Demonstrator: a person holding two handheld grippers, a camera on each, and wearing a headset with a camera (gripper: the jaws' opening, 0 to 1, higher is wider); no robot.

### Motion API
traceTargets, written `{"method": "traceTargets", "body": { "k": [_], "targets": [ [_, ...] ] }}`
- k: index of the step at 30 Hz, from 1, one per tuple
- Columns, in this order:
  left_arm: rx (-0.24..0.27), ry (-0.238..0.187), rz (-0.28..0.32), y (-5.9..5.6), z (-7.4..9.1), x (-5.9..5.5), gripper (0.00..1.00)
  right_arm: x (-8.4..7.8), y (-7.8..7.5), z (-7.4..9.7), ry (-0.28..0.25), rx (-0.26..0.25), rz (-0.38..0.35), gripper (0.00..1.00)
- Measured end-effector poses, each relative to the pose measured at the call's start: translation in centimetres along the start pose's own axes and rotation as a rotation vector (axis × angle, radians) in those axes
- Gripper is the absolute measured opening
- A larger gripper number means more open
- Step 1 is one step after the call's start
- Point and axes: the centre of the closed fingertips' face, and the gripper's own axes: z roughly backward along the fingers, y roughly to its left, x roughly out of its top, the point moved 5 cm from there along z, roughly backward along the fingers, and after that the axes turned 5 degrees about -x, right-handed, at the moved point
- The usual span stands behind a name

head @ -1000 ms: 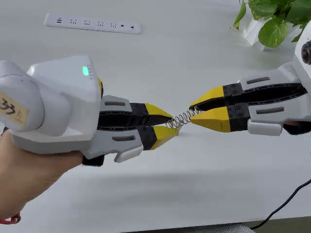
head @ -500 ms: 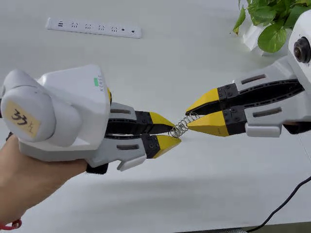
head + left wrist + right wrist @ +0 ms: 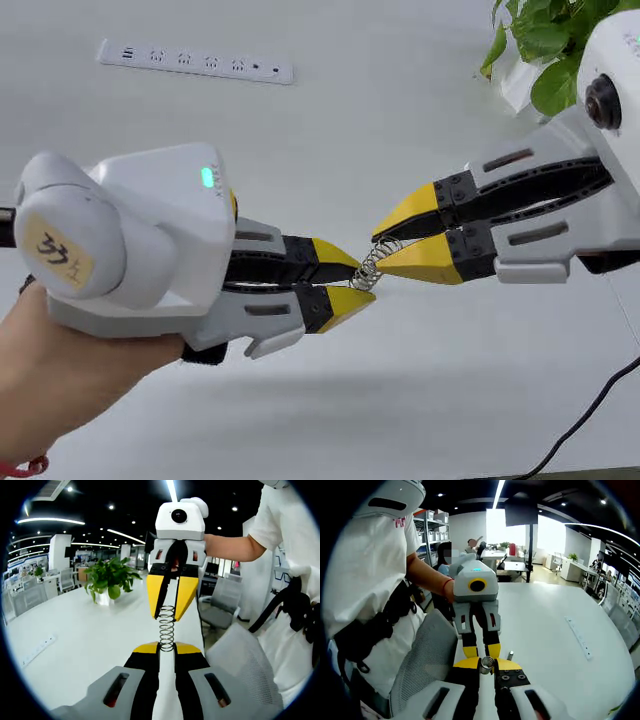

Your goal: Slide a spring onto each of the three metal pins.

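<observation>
Metal spring bridges left hand-held gripper and right hand-held gripper, both clamping it.

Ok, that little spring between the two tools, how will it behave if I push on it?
Probably floppy sideways: the spring is a thin, open wire coil spanning the left tool and right tool. It is likely very light, so it could flick away if either tool slips. Being round, it would probably roll on the table.

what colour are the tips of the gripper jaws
Yellow, with black behind; clearest in the head view on the right gripper gripping the spring.
</observation>
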Motion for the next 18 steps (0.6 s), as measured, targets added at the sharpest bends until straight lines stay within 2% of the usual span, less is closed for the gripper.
{"method": "traceTargets", "body": {
  "k": [11, 15, 18],
  "targets": [
    [0.001, -0.024, 0.022, -0.1, -0.06, -0.23, 0.06, -0.05, 0.1, -0.1, 0.031, 0.008, 0.01, 0.07],
    [0.003, -0.036, 0.025, -0.1, -0.05, -0.08, 0.06, -0.07, 0.17, -0.17, 0.074, 0.025, 0.026, 0.13],
    [0.006, -0.032, 0.024, -0.01, -0.11, -0.15, 0.06, -0.04, 0.09, -0.18, 0.12, 0.04, 0.067, 0.13]
  ]
}}
